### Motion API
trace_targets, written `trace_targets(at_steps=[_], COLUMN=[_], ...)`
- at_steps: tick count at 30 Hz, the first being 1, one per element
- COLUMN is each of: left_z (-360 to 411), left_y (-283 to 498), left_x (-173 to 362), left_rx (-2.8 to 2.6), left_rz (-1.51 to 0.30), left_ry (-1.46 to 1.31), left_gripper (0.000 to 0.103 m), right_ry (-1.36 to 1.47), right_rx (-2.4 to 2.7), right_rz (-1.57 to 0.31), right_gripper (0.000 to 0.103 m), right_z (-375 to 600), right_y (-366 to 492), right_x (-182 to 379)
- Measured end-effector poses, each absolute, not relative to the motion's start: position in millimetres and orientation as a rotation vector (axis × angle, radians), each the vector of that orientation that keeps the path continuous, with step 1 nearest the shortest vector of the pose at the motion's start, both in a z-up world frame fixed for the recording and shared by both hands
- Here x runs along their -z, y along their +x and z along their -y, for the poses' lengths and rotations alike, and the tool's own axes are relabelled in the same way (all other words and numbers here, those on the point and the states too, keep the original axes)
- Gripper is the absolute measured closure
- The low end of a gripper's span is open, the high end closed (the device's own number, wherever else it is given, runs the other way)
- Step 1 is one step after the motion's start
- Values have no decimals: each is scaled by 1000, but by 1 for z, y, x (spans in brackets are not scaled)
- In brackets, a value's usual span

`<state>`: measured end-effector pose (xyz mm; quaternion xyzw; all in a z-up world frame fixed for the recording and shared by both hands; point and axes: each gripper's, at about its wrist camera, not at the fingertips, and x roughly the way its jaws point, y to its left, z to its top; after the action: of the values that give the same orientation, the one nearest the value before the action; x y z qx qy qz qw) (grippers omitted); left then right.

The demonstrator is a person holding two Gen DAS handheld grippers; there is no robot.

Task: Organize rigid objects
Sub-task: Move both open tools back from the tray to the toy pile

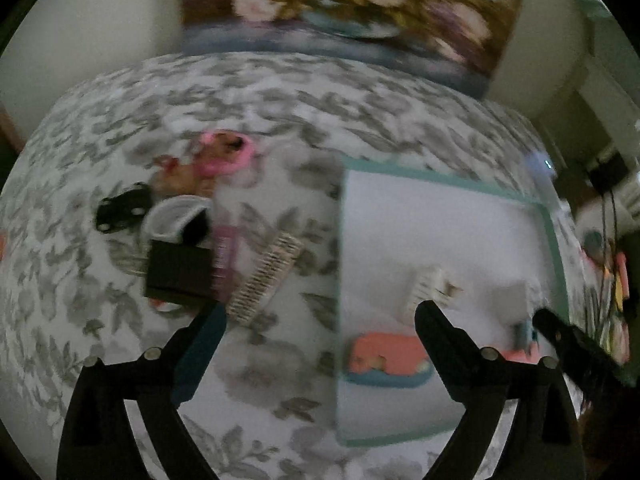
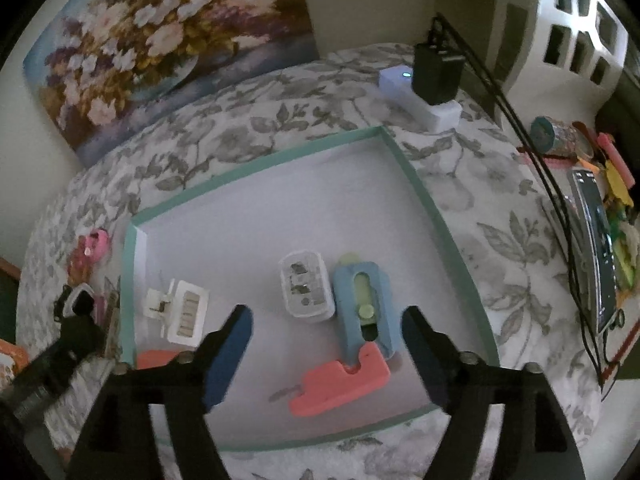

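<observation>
Both the left gripper (image 1: 320, 320) and right gripper (image 2: 326, 324) gape wide, holding nothing. The right hovers over the teal-rimmed tray (image 2: 420, 188); the blue case (image 2: 362, 304) lies inside it

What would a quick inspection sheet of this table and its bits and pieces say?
Surface: leaf-print tablecloth.
Job's things: teal-rimmed tray holds white clip, clear case, blue holder, coral piece; comb, toy car, black box outside.
Clutter: remote, tape roll.
Grippers: left gripper and right gripper open, empty.
Cables: black cables from charger.
Surroundings: flower painting.
</observation>
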<state>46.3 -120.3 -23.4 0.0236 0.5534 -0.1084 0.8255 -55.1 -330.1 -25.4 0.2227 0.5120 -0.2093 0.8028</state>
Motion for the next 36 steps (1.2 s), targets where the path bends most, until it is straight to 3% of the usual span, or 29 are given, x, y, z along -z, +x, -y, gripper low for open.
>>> trace_targets(at_steps=[4,28,36], left_z=[96,-13,-43], left_y=[56,85,96], left_x=[20,-13,-10], left_rx=[160,-78,-74], left_rz=[-1165,-1003,-1042], left_ry=[-4,-103,-128], left_gripper=[7,0,0], right_ry=[459,442,433], right_rx=[420,341,225], right_rz=[-1095,-956,-892], right_gripper=[0,0,0], right_z=[321,280,245], right_y=[-51,-30,-11], right_x=[26,6,-15])
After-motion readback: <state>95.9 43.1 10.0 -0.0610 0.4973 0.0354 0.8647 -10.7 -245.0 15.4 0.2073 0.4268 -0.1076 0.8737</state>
